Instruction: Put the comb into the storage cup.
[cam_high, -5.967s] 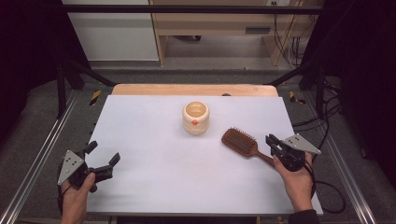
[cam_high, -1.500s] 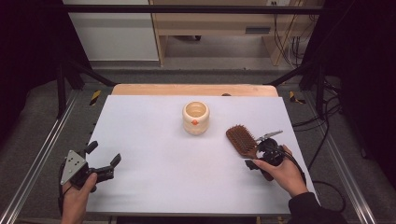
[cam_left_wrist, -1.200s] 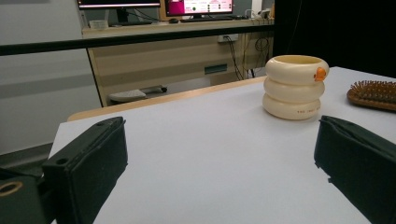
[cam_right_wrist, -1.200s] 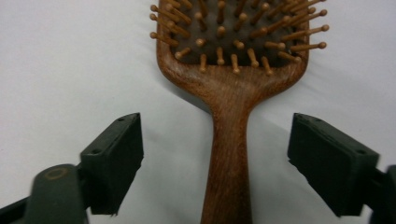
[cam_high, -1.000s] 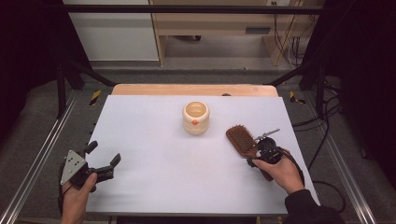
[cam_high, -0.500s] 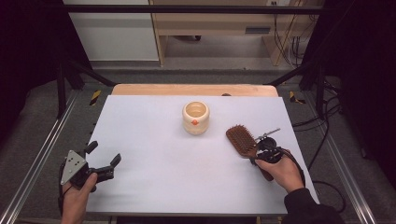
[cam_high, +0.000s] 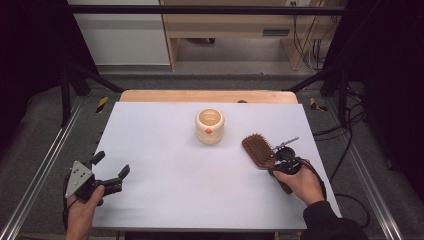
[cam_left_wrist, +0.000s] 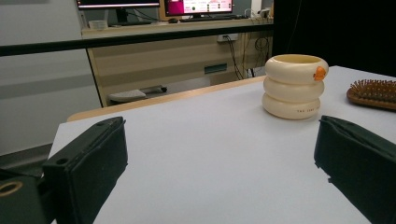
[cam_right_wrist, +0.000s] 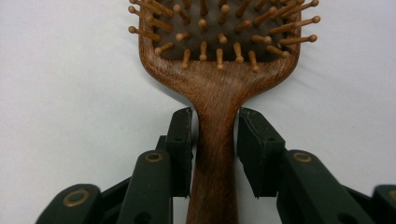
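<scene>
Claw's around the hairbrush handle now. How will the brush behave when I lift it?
The hairbrush looks like solid wood, so probably stiff. The wide head sits beyond the right claw, so it may dip forward. The smooth, narrow handle might twist or slip.

On the worktop (cam_high: 165, 200), the hairbrush (cam_high: 259, 150) lies just right of and nearer than the cup (cam_high: 209, 126), which stands centrally toward the far edge.

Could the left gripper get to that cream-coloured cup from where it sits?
Probably yes: the left gripper is open, and bare white table lies between it and the cup; the hairbrush lies off to the side.
</scene>
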